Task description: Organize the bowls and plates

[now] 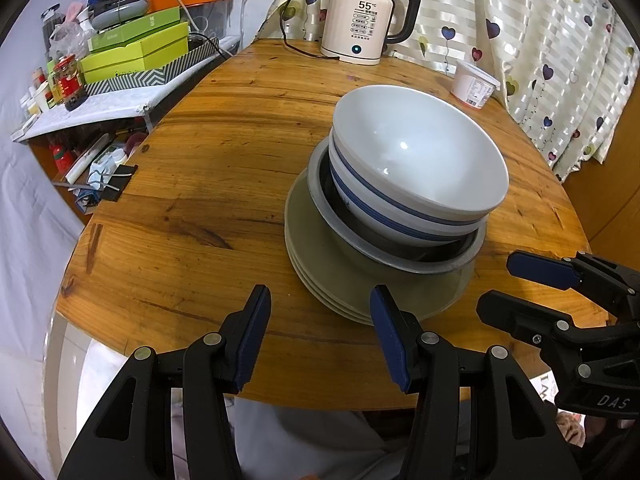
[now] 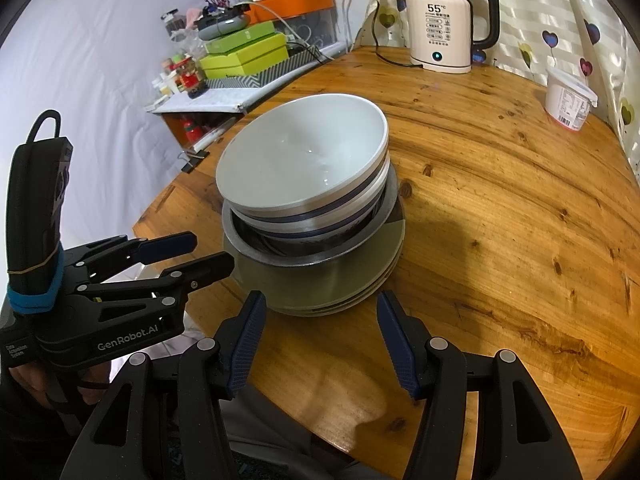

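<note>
One stack stands on the round wooden table: several grey-green plates at the bottom, a metal dish on them, then blue-banded white bowls nested on top. The stack also shows in the right wrist view, with the plates under the bowls. My left gripper is open and empty, just in front of the plates' near rim. My right gripper is open and empty, also at the near rim. Each gripper appears in the other's view, the right gripper and the left gripper.
An electric kettle with its cord stands at the table's far edge. A white plastic tub sits at the far right by the curtain. A cluttered side shelf with green boxes is to the left.
</note>
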Available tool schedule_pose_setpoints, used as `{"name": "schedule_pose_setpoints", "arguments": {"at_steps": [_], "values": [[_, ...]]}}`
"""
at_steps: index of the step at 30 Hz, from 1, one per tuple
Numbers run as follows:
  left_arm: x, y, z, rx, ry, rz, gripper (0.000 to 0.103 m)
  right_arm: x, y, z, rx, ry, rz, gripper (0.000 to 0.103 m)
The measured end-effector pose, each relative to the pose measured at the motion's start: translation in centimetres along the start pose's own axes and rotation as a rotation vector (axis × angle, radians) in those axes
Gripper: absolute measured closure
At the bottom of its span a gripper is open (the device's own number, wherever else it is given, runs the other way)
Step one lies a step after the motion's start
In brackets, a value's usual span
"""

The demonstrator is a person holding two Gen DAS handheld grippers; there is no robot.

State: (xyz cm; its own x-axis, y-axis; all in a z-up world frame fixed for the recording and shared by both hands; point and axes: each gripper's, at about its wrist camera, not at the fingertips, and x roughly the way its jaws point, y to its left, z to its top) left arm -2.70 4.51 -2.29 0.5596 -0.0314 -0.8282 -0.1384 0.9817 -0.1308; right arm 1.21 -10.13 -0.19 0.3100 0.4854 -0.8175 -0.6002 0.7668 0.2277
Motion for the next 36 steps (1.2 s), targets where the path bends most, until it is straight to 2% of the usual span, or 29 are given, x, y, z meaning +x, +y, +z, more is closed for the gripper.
{"name": "schedule_pose_setpoints", "arguments": {"at_steps": [36], "values": [[0.04,-0.02,-0.2,0.005,0.011,0.006,0.05,-0.23,-0.1,-0.02,0.0,-0.001,0.0,0.045]]}}
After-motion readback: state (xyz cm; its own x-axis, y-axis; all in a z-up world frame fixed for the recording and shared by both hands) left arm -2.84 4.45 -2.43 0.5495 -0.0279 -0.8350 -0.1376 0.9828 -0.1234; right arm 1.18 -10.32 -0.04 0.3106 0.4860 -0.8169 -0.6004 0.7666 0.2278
